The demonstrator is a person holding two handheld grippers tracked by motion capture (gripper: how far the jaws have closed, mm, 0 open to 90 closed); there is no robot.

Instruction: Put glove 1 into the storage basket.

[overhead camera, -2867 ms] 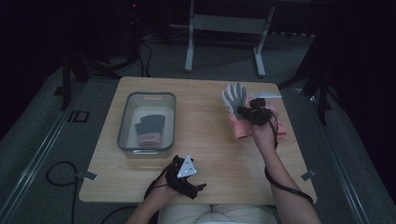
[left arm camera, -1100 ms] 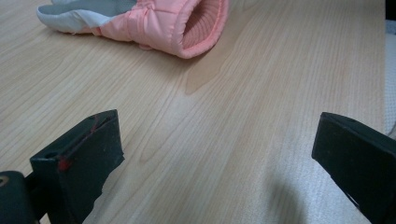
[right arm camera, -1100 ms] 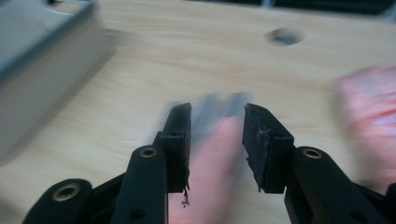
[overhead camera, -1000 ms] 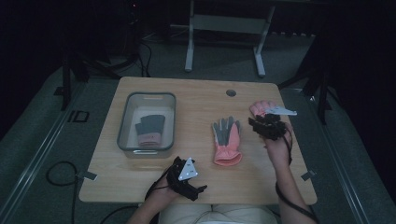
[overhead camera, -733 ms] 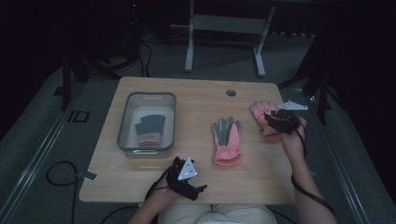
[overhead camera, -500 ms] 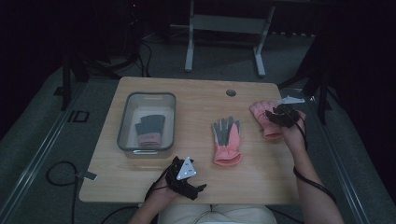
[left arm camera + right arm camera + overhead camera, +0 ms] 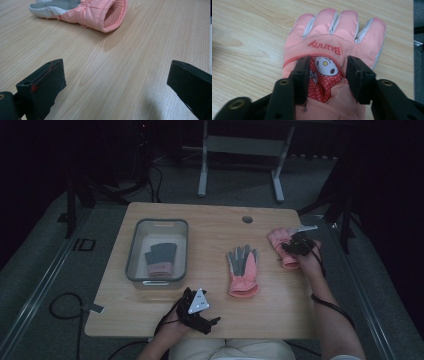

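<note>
**Right gripper down on the far glove**

Since the earlier frames we had carried our right gripper (image 7: pixel 295 246) out to the table's (image 7: pixel 210 227) right edge and lowered it onto the pink glove (image 7: pixel 332 47) lying there, back up. Its jaws had just been opening and stood half apart astride the cartoon patch, not pinching. A second glove (image 7: pixel 243 270) lay palm up mid-table, and a third sat in the clear bin (image 7: pixel 137 255). Our left gripper (image 7: pixel 196 309) rested near the front edge, jaws wide and empty.
</note>
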